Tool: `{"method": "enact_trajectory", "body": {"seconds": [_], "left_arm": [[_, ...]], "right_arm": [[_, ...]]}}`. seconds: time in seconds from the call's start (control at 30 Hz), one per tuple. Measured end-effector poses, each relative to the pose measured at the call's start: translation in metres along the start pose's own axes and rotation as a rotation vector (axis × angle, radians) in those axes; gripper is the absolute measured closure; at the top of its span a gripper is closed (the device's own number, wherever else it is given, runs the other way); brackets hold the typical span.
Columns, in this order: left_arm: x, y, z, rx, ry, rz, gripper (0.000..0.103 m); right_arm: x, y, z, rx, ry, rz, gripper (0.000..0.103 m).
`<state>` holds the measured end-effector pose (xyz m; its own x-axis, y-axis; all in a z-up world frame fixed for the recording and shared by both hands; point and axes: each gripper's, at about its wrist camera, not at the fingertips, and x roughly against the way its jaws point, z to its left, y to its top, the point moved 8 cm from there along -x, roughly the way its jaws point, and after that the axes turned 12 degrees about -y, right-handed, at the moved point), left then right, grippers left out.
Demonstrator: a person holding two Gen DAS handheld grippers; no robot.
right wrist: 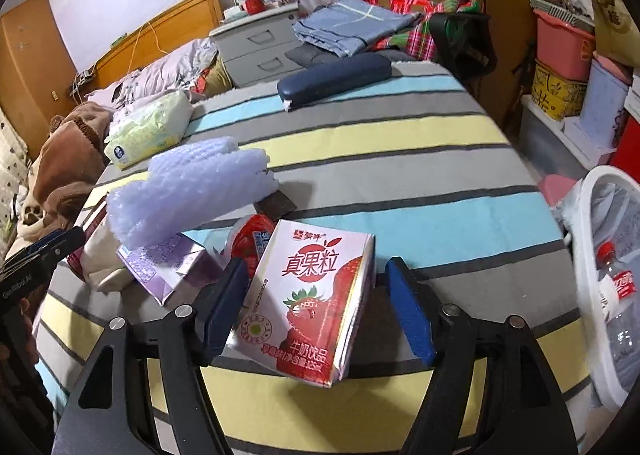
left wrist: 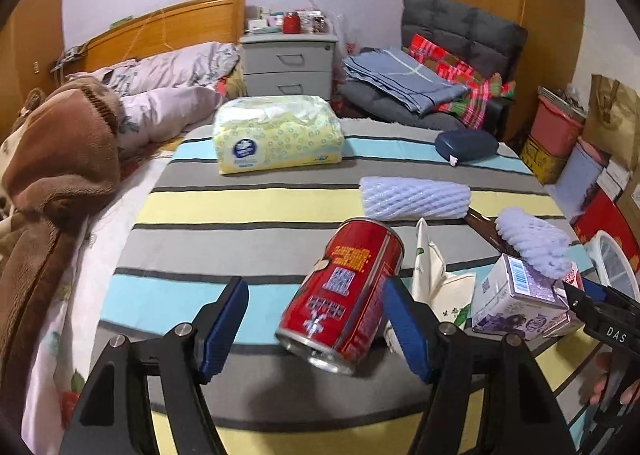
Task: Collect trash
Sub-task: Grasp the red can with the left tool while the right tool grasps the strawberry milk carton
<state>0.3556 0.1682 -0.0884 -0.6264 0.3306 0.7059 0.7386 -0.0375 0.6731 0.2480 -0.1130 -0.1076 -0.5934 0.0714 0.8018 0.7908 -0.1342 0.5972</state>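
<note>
Left gripper (left wrist: 316,329): spread wide around the red cylindrical metal can (left wrist: 344,295), which lies tilted on the striped blanket (left wrist: 240,207); right pad touching or just beside it.
Right gripper (right wrist: 316,309): parted around the pink strawberry milk carton (right wrist: 308,303); contact unclear.
Nearby trash: purple milk carton (right wrist: 168,267), lilac foam fruit nets (right wrist: 192,191).
White bin (right wrist: 588,279): right of the bed, holds a clear plastic bottle (right wrist: 620,295).
</note>
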Motion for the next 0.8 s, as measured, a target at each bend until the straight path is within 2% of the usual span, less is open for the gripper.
{"method": "enact_trajectory", "body": {"seconds": [0.27,0.4,0.5,0.8], "left_arm": [[-0.018,0.001,-0.016,-0.011,-0.071,0.03,0.034],[-0.022,-0.005,-0.031,-0.035,-0.068,0.056,0.033],[-0.024,-0.01,-0.041,-0.029,-0.099,0.067,0.033],[-0.032,-0.001,-0.028,0.026,-0.075,0.051,0.034]], "right_arm": [[-0.003,-0.006,-0.009,0.068,-0.079,0.012,0.029],[0.0,-0.005,-0.019,0.063,-0.093,0.009,0.029],[0.001,-0.004,-0.024,0.058,-0.101,0.007,0.029],[-0.001,-0.004,-0.029,0.043,-0.096,0.013,0.029]]}}
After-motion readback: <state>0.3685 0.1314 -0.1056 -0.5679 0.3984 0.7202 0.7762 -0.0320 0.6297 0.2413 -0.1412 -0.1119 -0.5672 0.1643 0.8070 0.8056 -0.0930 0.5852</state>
